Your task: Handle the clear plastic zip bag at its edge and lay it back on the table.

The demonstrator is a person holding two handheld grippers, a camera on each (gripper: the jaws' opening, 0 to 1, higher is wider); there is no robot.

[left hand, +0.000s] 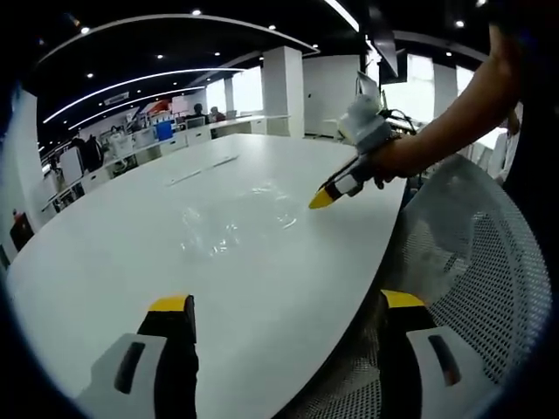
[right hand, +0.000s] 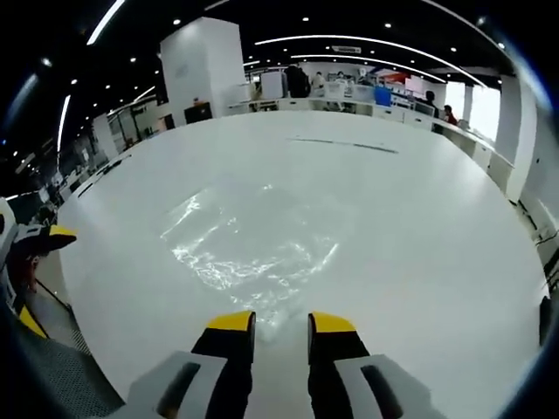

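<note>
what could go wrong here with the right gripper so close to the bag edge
The clear zip bag lies crumpled and nearly invisible on the white table, so the right gripper, jaws parted at its near edge, may miss the film or pinch only a wrinkle. The left gripper hangs back by a mesh chair, too far to steady it.

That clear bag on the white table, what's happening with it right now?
A person works two handheld grippers over a white table. The clear zip bag lies flat and crinkled on it. The right gripper is at the bag's near edge, jaws narrowly apart, with the edge between its tips. The left gripper hangs back at the table's edge, jaws wide open, holding nothing.
</note>
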